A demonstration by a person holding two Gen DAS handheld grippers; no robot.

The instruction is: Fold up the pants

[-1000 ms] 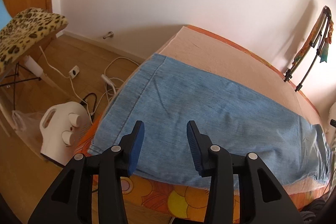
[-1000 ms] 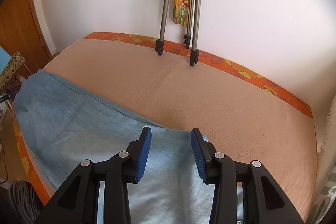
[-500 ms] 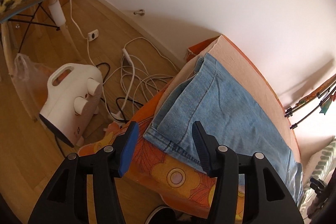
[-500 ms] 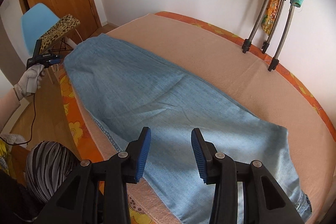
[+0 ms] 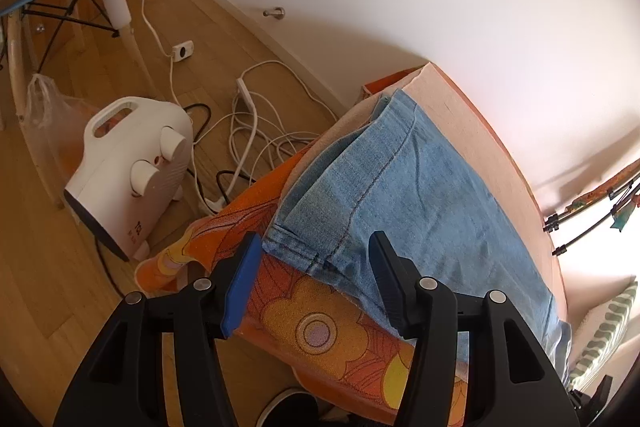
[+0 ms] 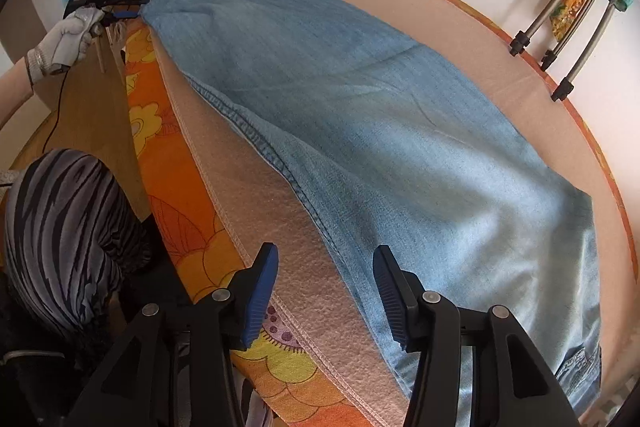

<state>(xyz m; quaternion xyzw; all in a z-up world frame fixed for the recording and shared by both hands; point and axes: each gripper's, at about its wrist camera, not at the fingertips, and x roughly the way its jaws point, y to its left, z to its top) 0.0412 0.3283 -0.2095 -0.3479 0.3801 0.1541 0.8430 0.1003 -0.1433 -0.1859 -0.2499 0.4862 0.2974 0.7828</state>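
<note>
evidently both ends are being lined up for a fold: the pants (image 6: 360, 115) lie flat along the bed (image 6: 480, 39), left gripper (image 5: 312, 281) spread around the hem corner, right gripper (image 6: 326, 291) spread above the near seam, each having just widened, neither pinching yet.

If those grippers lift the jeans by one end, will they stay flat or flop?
The jeans would probably flop: the hem already droops over the bed edge. The thick seams suggest some weight, so they likely sag rather than flutter.
</note>
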